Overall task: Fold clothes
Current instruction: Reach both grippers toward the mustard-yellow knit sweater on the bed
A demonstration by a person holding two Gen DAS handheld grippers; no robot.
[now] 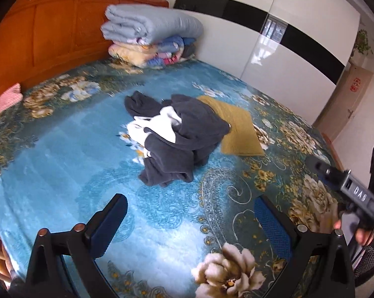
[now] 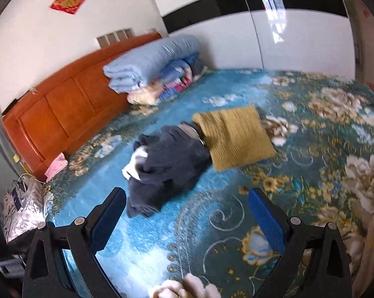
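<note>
A crumpled dark grey garment [image 1: 177, 139] [image 2: 169, 161] with a white lining lies heaped in the middle of the bed. Partly under its far right side rests a folded mustard knit piece [image 1: 239, 129] [image 2: 236, 139]. My left gripper [image 1: 190, 223] hovers open over the bedspread, short of the heap, nothing between its fingers. My right gripper [image 2: 187, 218] is open too, just near of the heap and empty. In the left wrist view the right gripper's body [image 1: 353, 191] shows at the right edge with a hand on it.
The bed carries a blue floral spread [image 1: 62, 173] [image 2: 311, 173]. Folded quilts [image 1: 152, 32] [image 2: 152, 67] are stacked by the orange headboard [image 1: 50, 39] [image 2: 70, 106]. A pink cloth [image 1: 8, 99] lies at the left. White wardrobe doors [image 1: 273, 49] line the far side. A silvery bag [image 2: 22, 208] sits off the bed.
</note>
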